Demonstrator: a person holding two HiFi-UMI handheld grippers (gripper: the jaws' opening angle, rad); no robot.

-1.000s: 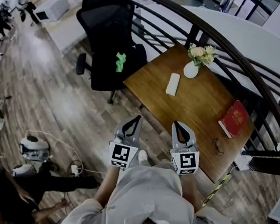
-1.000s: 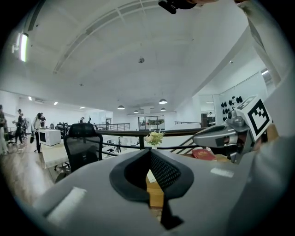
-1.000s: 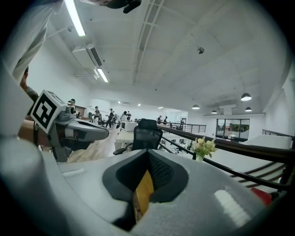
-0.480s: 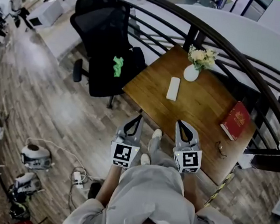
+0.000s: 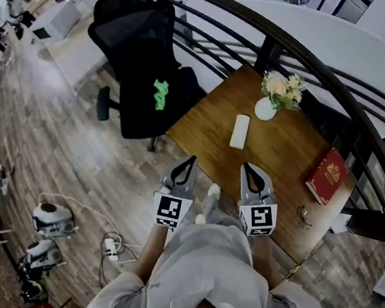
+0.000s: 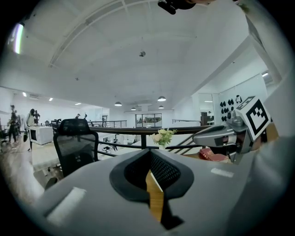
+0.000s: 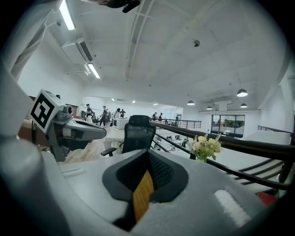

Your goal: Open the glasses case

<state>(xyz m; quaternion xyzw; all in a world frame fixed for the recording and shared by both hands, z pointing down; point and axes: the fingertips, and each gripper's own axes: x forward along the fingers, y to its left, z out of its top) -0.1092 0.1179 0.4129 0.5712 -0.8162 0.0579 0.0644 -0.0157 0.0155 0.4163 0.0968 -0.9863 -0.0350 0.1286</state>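
Right now both grippers are held out side by side, above the near edge of the wooden tabletop (image 5: 285, 157). The left gripper (image 5: 192, 159) has its fingers (image 6: 83, 184) pressed together at the tip. Nothing is held between them. Only a thin strip of brown wood shows through the small slit low down between them. The right gripper (image 5: 244, 165) looks the same. Its fingers (image 7: 212, 193) are closed all the way and hold nothing, and a strip of wood shows through the slit there too. Neither gripper touches anything on the tabletop.

The glasses case (image 5: 239, 131) is white and long. It lies flat on the tabletop, out past the finger tips and well apart from them. From the head view it sits just to the left of the line the right gripper points along. Close behind it stands a small white vase (image 5: 266, 109) with pale flowers (image 5: 284, 87).

A red book (image 5: 327, 175) lies by the far right edge of the tabletop. A pair of glasses (image 5: 303, 215) lies near the book, closer to the person. A black office chair (image 5: 145, 55) stands on the wooden floor to the left of the tabletop, with something green (image 5: 160, 93) on its seat. A dark curved railing (image 5: 307, 59) runs behind the tabletop.
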